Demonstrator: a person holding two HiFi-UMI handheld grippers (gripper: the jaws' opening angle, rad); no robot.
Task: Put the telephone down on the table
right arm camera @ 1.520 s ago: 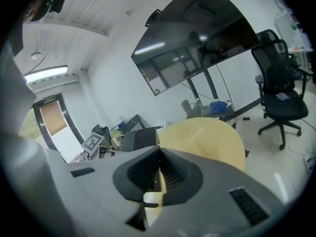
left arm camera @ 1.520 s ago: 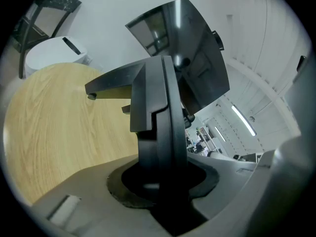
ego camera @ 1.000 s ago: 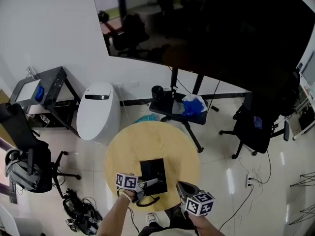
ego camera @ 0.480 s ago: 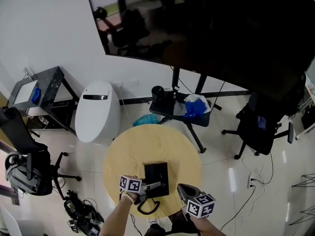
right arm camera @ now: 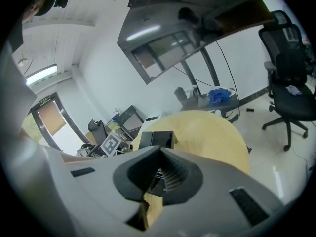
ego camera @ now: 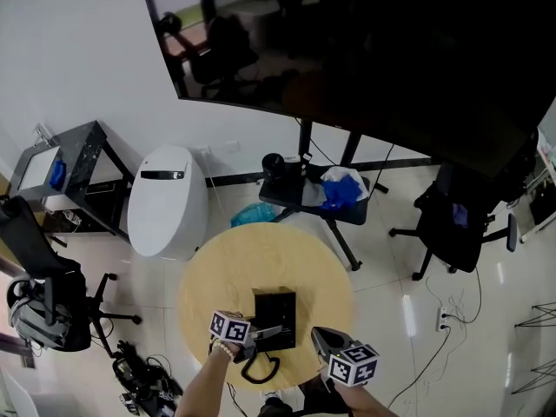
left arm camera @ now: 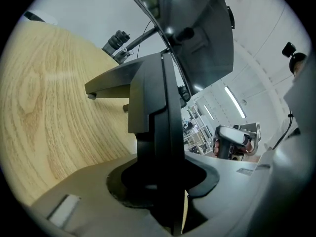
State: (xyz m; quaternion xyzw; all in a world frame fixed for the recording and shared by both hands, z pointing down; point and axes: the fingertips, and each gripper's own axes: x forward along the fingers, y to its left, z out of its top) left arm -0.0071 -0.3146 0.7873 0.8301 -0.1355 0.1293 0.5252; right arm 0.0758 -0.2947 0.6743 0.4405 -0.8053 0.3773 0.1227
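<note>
A black telephone [ego camera: 274, 313] is over the near part of the round wooden table [ego camera: 261, 259]. My left gripper [ego camera: 265, 331] is shut on the telephone's near left edge. In the left gripper view the telephone [left arm camera: 153, 107] stands edge-on between the jaws, low over the table [left arm camera: 44, 107], with a small foot showing under its body. Its curly cord [ego camera: 259, 370] loops past the table's near edge. My right gripper [ego camera: 320, 337] hovers at the table's near right edge, jaws together and holding nothing [right arm camera: 159, 169]. It looks toward the telephone [right arm camera: 157, 139].
A white oval appliance [ego camera: 169, 200] stands left of the table and a low black stand with a blue cloth [ego camera: 334, 189] behind it. A black office chair [ego camera: 452, 224] is at the right. Another chair with a bag [ego camera: 35, 294] is at the left. A big dark screen [ego camera: 373, 50] hangs above.
My left gripper has sunk a little toward the table with the telephone in it. My right gripper has shifted slightly. Both jaws stand as before.
</note>
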